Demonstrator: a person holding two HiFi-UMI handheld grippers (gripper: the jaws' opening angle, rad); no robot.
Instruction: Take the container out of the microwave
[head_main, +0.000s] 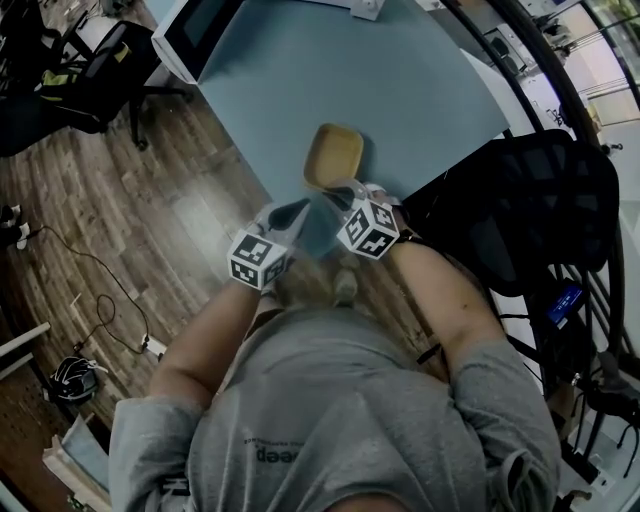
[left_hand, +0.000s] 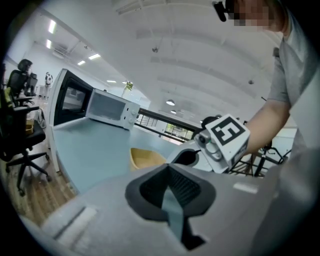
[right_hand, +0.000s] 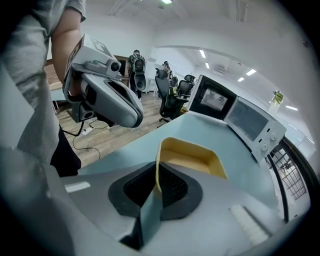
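**Yellow container clear of the microwave, held by one wall over the table**

Yellow plastic container (right_hand: 192, 157) is out of the microwave (right_hand: 240, 117) and sits over the near end of the pale blue table (head_main: 400, 90), well apart from the oven; whether its base touches the table cannot be told.

Right hand-held gripper (right_hand: 157, 185) is clamped on the container's near wall, one pad inside and one outside; the body of the container lies straight ahead of those jaws, and its length appears to run away from them toward the microwave; the open top faces up and nothing shows inside.

Left hand-held gripper (left_hand: 170, 187) has its jaws together with nothing between them; it hangs just beside the right one, on the floor side of the table edge, and does not touch the container.

Judgement: the right hand alone carries the load; a grip on one thin wall leaves the far end free to dip, so the set-down calls for a level wrist.

Surroundings: microwave door stands open at the far end; bare table lies between oven and container; office chairs (head_main: 90, 60) and a cable (head_main: 100, 290) occupy the wooden floor (head_main: 120, 230), none in the way.
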